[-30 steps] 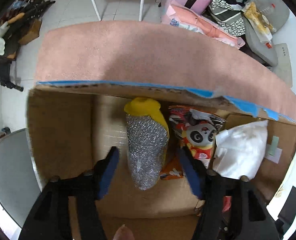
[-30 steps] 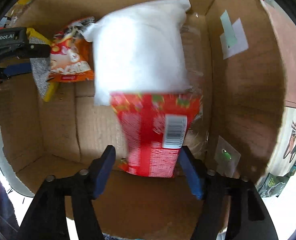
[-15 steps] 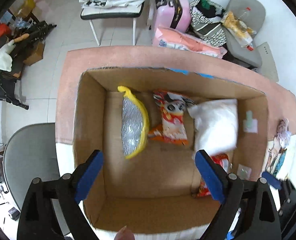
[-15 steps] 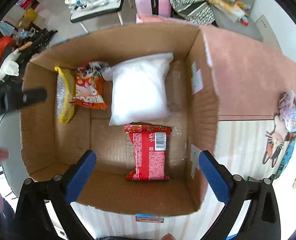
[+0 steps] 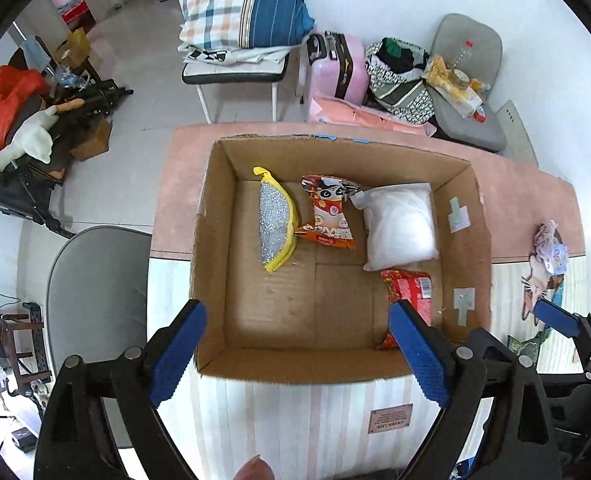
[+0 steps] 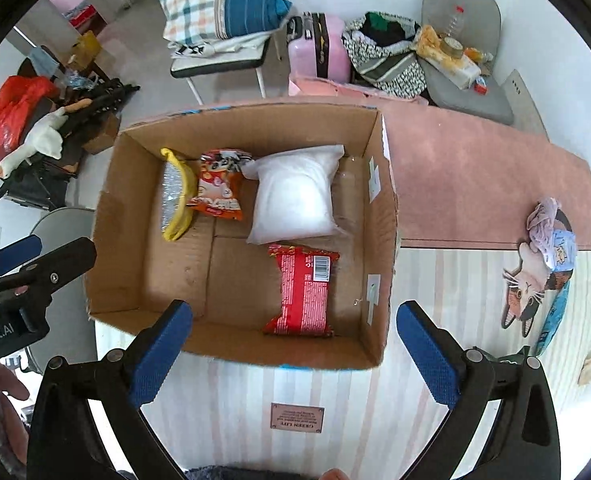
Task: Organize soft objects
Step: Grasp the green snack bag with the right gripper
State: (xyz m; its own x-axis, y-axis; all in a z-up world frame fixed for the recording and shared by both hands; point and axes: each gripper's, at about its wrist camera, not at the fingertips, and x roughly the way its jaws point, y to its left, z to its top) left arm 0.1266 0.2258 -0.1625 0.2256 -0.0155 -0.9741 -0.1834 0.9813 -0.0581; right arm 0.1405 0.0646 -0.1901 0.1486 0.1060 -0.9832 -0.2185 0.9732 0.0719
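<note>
An open cardboard box [image 5: 215, 280] [image 6: 383, 240] stands on the table. Inside lie a yellow and silver scrubber [image 5: 275, 224] [image 6: 173, 200], an orange panda snack bag [image 5: 329, 216] [image 6: 219, 188], a white soft pack [image 5: 399, 226] [image 6: 295, 196] and a red snack packet [image 5: 409, 296] [image 6: 305, 292]. My left gripper [image 5: 299, 356] is open and empty above the box's near edge. My right gripper [image 6: 295, 356] is open and empty, also above the near edge. A small cloth bundle [image 5: 551, 244] [image 6: 551, 228] lies on the table at the right.
The table has a pink mat [image 6: 475, 176] and a striped cover with a cat picture [image 6: 527, 296]. A grey chair [image 5: 95, 300] stands at the left. Beyond the table are a chair with a plaid pillow [image 5: 247, 12], a pink suitcase [image 5: 335, 68] and bags.
Both grippers have pulled up and back out of the box and opened wider. The scrubber and the red packet now lie free on the box floor.
</note>
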